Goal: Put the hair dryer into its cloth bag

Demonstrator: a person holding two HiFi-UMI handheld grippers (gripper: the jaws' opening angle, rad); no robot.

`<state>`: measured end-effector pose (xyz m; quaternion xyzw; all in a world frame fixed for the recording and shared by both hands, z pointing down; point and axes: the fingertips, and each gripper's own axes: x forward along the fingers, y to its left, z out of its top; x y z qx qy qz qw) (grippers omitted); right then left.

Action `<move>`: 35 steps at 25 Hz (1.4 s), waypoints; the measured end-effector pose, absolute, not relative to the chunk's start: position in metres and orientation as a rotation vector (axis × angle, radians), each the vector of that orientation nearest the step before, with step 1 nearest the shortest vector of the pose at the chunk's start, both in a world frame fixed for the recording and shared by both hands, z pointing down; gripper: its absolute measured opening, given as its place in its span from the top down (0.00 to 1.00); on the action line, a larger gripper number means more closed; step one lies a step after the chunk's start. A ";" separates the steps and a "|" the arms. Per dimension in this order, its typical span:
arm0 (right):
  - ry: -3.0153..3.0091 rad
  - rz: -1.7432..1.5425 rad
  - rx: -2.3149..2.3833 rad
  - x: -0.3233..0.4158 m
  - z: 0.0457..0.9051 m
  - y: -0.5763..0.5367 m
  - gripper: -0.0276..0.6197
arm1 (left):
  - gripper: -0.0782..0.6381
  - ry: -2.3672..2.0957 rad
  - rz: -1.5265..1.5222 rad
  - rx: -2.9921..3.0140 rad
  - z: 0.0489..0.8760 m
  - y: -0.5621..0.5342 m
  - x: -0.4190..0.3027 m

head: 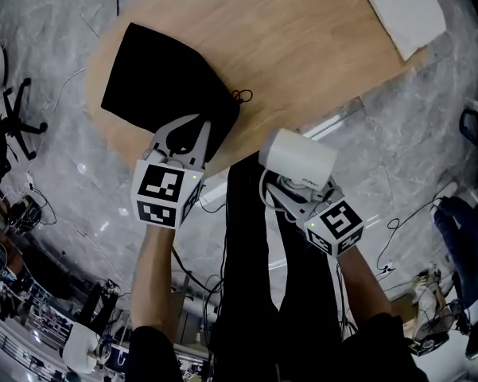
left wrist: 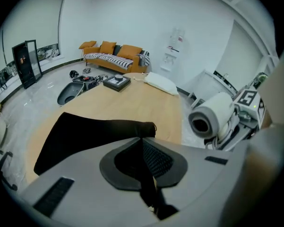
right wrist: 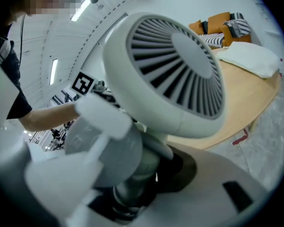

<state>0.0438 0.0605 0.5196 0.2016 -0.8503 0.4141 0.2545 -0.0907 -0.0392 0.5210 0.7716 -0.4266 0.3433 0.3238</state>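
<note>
A black cloth bag (head: 163, 78) lies on the round wooden table (head: 302, 46), its mouth and drawstring (head: 242, 96) toward the table's near edge. My left gripper (head: 192, 134) is shut on the bag's near edge (left wrist: 142, 143) and lifts that fabric off the table. A white hair dryer (head: 298, 157) hangs in my right gripper (head: 290, 193), which is shut on its handle (right wrist: 142, 171); the barrel stands off the table's near edge, to the right of the bag's mouth. In the left gripper view the hair dryer (left wrist: 212, 117) points its nozzle at the camera.
A white pillow-like cloth (head: 402, 6) lies at the table's far right. A white cord (head: 274, 201) is bundled under the dryer. An orange sofa (left wrist: 114, 53) and a grey tub (left wrist: 70, 92) stand beyond the table. Cables run across the marble floor (head: 413, 157).
</note>
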 end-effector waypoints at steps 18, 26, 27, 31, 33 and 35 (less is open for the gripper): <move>-1.998 0.923 0.142 -0.009 0.581 0.088 0.61 | 0.86 -1.071 0.797 2.070 0.489 -0.039 -0.073; -1.923 0.862 0.026 -0.030 0.592 0.088 0.62 | 0.86 -0.999 0.771 2.096 0.489 -0.036 -0.057; -1.910 0.849 0.006 -0.033 0.594 0.088 0.62 | 0.86 -0.989 0.764 2.095 0.489 -0.036 -0.058; -1.893 0.859 -0.044 -0.044 0.599 0.081 0.62 | 0.86 -0.945 0.765 2.094 0.492 -0.034 -0.061; -1.903 0.925 -0.059 -0.048 0.600 0.077 0.62 | 0.86 -0.920 0.773 2.088 0.495 -0.030 -0.061; -1.916 0.998 -0.077 -0.052 0.600 0.072 0.62 | 0.86 -0.895 0.775 2.082 0.498 -0.026 -0.061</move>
